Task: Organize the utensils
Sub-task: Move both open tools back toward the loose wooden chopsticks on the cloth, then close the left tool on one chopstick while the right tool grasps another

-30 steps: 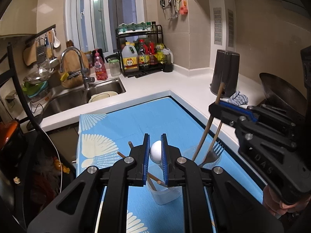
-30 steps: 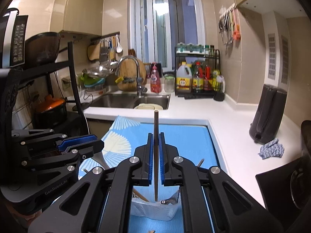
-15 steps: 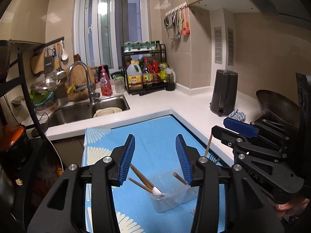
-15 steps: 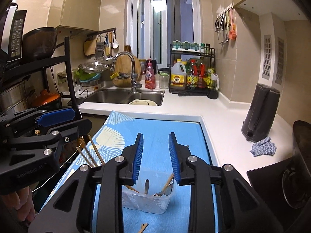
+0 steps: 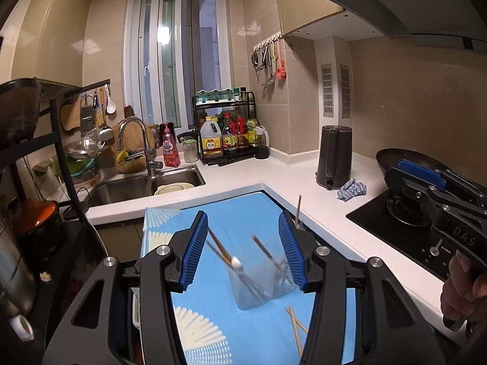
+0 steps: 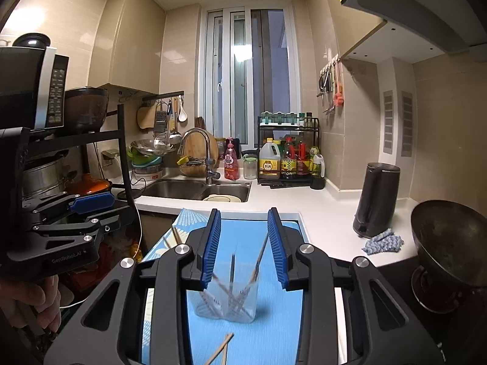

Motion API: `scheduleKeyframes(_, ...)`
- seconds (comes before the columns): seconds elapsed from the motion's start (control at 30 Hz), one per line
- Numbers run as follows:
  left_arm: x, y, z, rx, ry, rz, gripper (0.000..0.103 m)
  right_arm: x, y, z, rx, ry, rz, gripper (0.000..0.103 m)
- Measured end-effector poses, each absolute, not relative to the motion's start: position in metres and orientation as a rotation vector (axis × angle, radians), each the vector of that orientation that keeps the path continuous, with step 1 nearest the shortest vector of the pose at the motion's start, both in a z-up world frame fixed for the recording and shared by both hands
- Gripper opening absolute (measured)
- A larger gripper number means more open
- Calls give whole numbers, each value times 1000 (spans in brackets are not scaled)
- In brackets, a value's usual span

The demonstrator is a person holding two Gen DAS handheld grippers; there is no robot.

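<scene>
Inside clear cup (image 6: 226, 302) stand chopsticks (image 6: 258, 261) and spoon (image 5: 236, 264).

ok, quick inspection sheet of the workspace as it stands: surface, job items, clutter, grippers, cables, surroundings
Surface: blue patterned mat on white counter.
Job's things: clear container upright on the mat, chopsticks and cutlery leaning inside; loose chopsticks lying on the mat in front of it.
Clutter: blue rag beside dark kettle.
Grippers: left gripper open, empty; right gripper open, empty.
Cables: white cable hanging at the rack.
Surroundings: sink, condiment rack, wok.
</scene>
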State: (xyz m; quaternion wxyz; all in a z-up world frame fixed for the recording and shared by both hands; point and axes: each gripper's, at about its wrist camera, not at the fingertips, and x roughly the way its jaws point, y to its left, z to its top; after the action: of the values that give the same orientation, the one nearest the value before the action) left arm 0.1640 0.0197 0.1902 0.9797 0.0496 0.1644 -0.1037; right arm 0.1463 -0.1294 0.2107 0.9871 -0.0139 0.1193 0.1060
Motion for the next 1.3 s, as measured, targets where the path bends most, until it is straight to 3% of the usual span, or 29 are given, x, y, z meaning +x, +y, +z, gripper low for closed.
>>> scheduleKeyframes(0.6, 78, 10, -1, -10, 529, -176, 48, 76, -137, -14, 23, 627, 179, 33)
scheduleKeyframes(1.1, 73, -9, -54, -63, 610, -242, 48, 73, -123, -63, -4, 749, 213, 32)
scheduleKeyframes(1.2, 79, -19, -62, -31, 639, -241, 41, 74, -125, -62, -1, 744, 209, 30)
scheduleKeyframes(1.3, 82, -22, -69, -17, 659, -232, 26, 75, -127, -63, -8, 739, 192, 16)
